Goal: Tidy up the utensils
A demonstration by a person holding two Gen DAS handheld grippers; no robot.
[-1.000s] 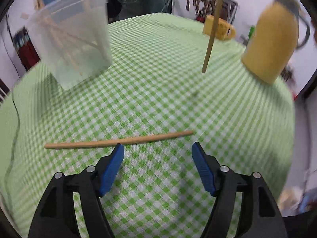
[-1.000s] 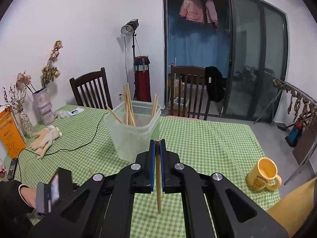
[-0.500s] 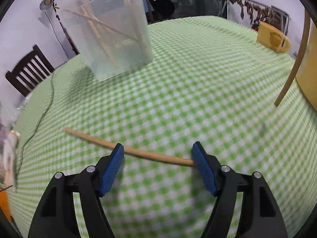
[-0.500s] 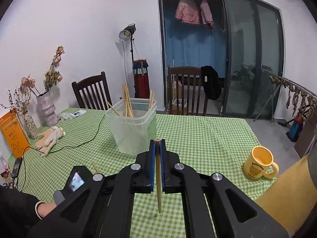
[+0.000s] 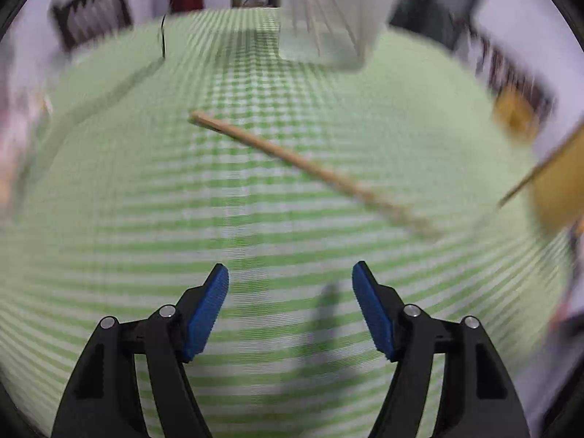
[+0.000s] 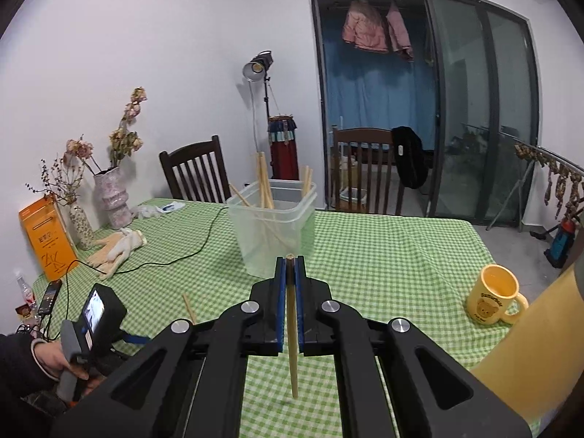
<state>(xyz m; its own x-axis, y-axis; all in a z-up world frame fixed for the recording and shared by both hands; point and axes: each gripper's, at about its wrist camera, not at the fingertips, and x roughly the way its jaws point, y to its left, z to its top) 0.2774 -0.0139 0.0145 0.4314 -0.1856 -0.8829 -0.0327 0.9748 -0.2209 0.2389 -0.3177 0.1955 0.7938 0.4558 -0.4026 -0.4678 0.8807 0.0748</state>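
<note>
A wooden chopstick (image 5: pixel 306 164) lies diagonally on the green checked tablecloth, ahead of my left gripper (image 5: pixel 290 284), which is open and empty above the cloth. My right gripper (image 6: pixel 289 266) is shut on another chopstick (image 6: pixel 292 332) that hangs down between its pads. A clear plastic bin (image 6: pixel 272 230) holding several chopsticks stands mid-table beyond the right gripper; it also shows blurred at the top of the left wrist view (image 5: pixel 328 18). The lying chopstick's end shows in the right wrist view (image 6: pixel 189 306), left of the gripper body.
A yellow mug (image 6: pixel 494 299) stands at the right. A yellow jug (image 6: pixel 536 343) is at the near right. A black cable (image 6: pixel 171 255), gloves (image 6: pixel 116 252), vases (image 6: pixel 111 197) and an orange box (image 6: pixel 47 241) lie at the left. Chairs stand behind the table.
My left gripper has swung and pulled back; the lying chopstick now sits farther ahead of the fingers instead of between them. The right gripper has risen slightly, still holding its chopstick.
</note>
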